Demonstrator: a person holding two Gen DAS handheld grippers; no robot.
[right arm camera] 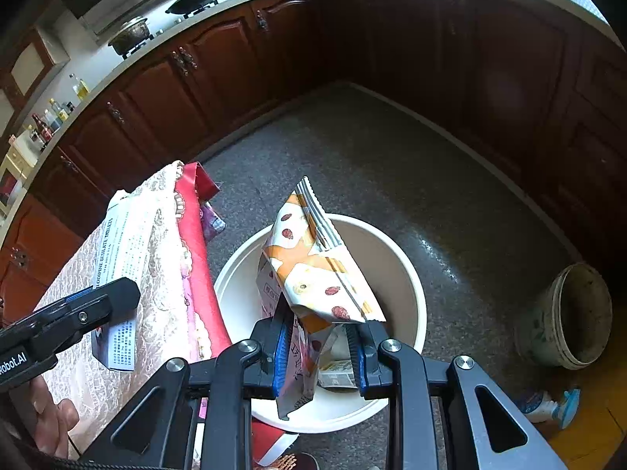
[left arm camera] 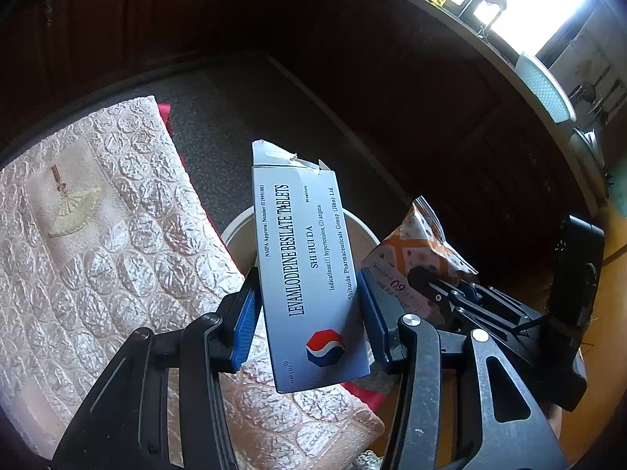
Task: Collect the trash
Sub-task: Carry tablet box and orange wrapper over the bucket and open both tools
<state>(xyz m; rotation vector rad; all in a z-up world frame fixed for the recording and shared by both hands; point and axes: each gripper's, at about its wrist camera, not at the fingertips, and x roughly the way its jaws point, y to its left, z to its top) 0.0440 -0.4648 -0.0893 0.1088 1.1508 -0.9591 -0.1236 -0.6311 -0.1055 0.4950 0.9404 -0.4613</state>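
A grey tablet box [left arm camera: 309, 266] with a torn flap and an orange snack wrapper [right arm camera: 313, 274] are hanging upright over a white bin [right arm camera: 407, 274].

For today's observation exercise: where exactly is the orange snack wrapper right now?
In the right wrist view, the snack wrapper is pinched in the right gripper directly over the white bin, right of the cloth-covered table.

White bin [left arm camera: 235, 231] mostly behind the tablet box [left arm camera: 305, 266]; wrapper's [right arm camera: 317, 274] small print illegible.
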